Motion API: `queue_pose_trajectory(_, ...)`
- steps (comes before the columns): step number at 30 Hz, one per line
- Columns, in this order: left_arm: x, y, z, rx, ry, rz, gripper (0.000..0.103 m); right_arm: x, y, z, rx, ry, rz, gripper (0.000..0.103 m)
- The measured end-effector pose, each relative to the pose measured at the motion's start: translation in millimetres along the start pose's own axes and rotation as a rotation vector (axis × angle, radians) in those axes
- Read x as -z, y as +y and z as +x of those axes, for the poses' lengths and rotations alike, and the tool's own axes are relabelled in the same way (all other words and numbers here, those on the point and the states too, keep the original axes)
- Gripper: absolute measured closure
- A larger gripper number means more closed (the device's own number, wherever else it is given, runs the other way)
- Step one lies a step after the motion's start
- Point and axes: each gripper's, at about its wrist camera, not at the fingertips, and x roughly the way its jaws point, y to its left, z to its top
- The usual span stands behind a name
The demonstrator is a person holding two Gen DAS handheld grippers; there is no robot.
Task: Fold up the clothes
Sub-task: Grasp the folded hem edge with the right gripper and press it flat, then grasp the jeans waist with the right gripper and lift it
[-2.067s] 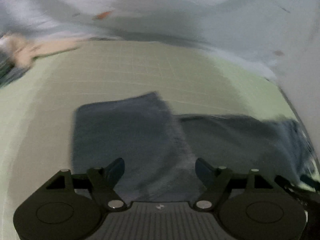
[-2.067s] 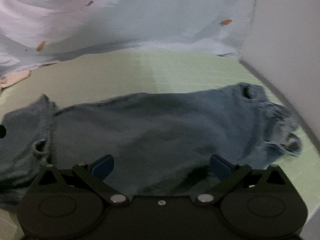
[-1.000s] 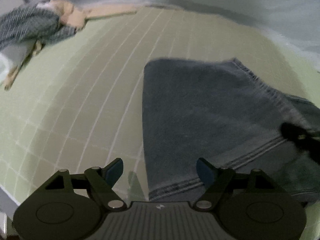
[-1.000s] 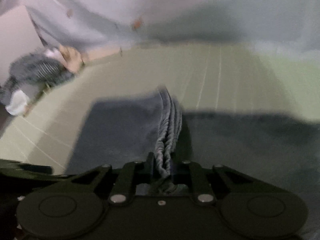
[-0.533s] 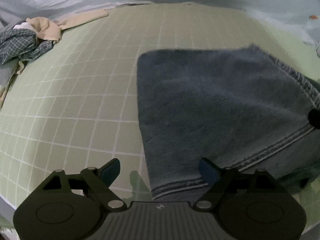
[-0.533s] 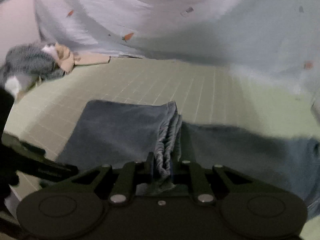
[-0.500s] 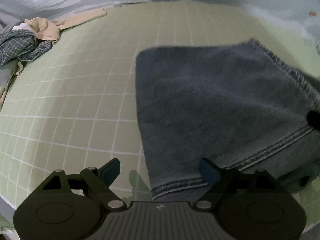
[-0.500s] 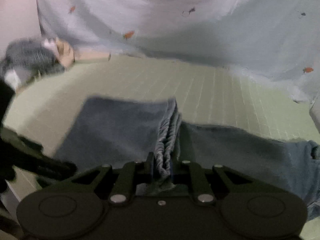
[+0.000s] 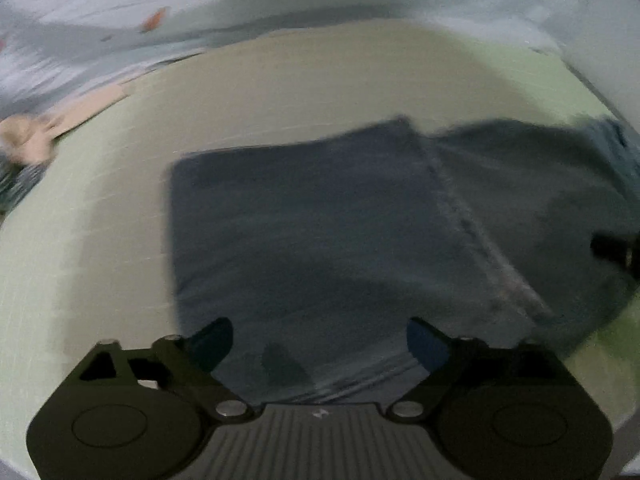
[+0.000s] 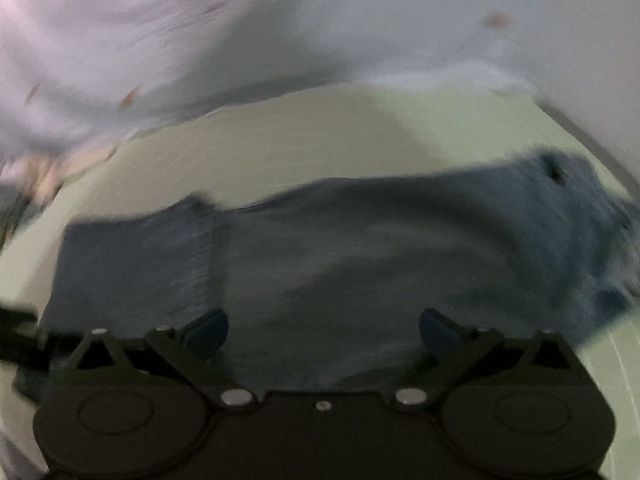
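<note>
Both my left gripper [image 9: 319,340] and right gripper [image 10: 323,330] hover spread wide, grasping nothing, over the part-folded denim garment [image 9: 320,232] on the green mat [image 9: 100,260].

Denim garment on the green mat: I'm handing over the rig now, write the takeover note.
Left hand-held gripper: open, empty, over the folded end.
Right hand-held gripper: open, empty, over the middle.
Denim garment lies flat on the green grid mat; one end is folded over, its hem crossing the cloth.
Done: first fold.
Left: fold the frayed far end in, probably, then flatten.
</note>
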Motion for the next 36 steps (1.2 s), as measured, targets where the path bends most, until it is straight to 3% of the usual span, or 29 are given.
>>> queue_pose_trajectory(5,3.3,-29.2,23.0,-0.014,0.068,0.029,0.005,3.2,-84.0,-8.5,0.149,-0.037,0.286,0.0)
queue_pose_trajectory(7,3.6,-34.7,28.8,-0.032,0.085,0.022,0.0,4.9,-109.9,-8.1,0.206,-0.047,0.34,0.0)
queue_pose_trajectory(11,1.3,-32.6,30.2,-0.025,0.106,-0.02,0.0,7.4,-156.9,0.7,0.303,-0.038,0.434,0.0)
queue_pose_trajectory(21,8.0,-23.2,32.0,-0.005,0.118,-0.097,0.0,-19.1,-222.8,40.0,0.21,-0.18,0.575,0.0)
queue_pose_trajectory(28,11.3,-19.7,33.0,-0.001,0.117,-0.118,0.0,-44.7,-237.1,66.1,0.208,-0.175,0.587,0.002)
queue_pose_trajectory(30,12.2,-19.1,33.1,-0.003,0.117,-0.125,0.0,-45.0,-245.4,64.9,0.179,-0.181,0.642,0.024)
queue_pose_trajectory(31,12.8,-18.4,33.2,-0.005,0.118,-0.129,0.0,-42.3,-251.4,63.2,0.145,-0.183,0.691,0.041)
queue_pose_trajectory(32,13.1,-18.2,33.4,-0.006,0.118,-0.132,0.0,-38.7,-258.0,61.1,0.099,-0.182,0.745,0.049)
queue_pose_trajectory(36,12.4,-17.2,35.6,-0.004,0.119,-0.135,0.0,-27.8,-266.1,49.4,-0.045,-0.216,0.843,0.06)
